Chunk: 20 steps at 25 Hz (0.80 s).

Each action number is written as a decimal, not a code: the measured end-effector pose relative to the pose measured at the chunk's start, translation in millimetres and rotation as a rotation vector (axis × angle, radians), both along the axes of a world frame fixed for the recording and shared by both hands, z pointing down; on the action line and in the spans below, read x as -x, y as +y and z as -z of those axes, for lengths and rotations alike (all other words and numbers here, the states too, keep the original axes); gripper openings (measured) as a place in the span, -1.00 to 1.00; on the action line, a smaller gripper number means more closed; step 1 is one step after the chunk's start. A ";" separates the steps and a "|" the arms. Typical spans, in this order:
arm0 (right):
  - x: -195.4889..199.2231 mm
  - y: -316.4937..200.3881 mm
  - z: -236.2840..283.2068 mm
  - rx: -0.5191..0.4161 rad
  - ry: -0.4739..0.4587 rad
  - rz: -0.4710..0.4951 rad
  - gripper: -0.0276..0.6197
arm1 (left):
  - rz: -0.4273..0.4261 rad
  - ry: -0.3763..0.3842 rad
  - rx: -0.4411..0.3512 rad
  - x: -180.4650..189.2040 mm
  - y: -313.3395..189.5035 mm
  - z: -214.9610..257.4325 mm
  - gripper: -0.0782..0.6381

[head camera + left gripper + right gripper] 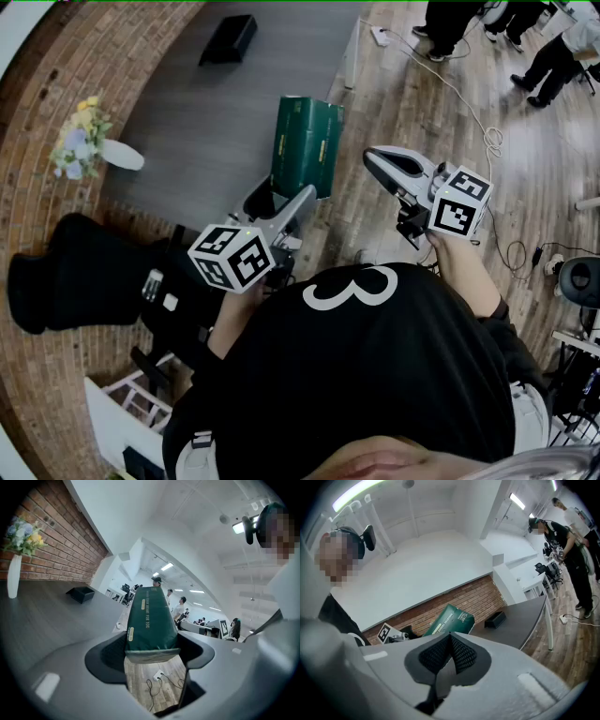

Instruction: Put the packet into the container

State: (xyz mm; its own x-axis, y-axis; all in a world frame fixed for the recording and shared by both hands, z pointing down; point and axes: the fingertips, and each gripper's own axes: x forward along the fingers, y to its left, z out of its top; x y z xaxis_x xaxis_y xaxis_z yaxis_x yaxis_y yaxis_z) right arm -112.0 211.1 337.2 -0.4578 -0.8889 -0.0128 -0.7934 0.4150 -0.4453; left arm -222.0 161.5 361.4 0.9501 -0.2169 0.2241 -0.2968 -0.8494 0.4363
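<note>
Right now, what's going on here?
A person holds a gripper in each hand. The left gripper is closed on the near end of a green packet and holds it up in the air by the edge of the grey table. The right gripper is shut and empty, off to the side. The black container sits farther back on the table, and the packet is not in it yet.

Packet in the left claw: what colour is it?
Dark green packet; left gripper view shows it best.
</note>
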 end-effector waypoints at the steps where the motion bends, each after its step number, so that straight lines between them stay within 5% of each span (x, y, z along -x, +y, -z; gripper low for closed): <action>1: -1.6 0.4 0.0 -0.002 -0.002 0.001 -0.91 | 0.001 0.000 -0.001 -1.4 0.7 -0.4 0.19; 13: -22.3 -4.8 -3.6 0.003 -0.018 0.020 -0.91 | 0.034 -0.006 0.007 -20.7 -7.1 -7.7 0.18; 20: -74.7 -8.3 -6.2 0.012 -0.057 0.012 -0.91 | 0.037 -0.014 0.021 -72.9 -15.1 -6.7 0.18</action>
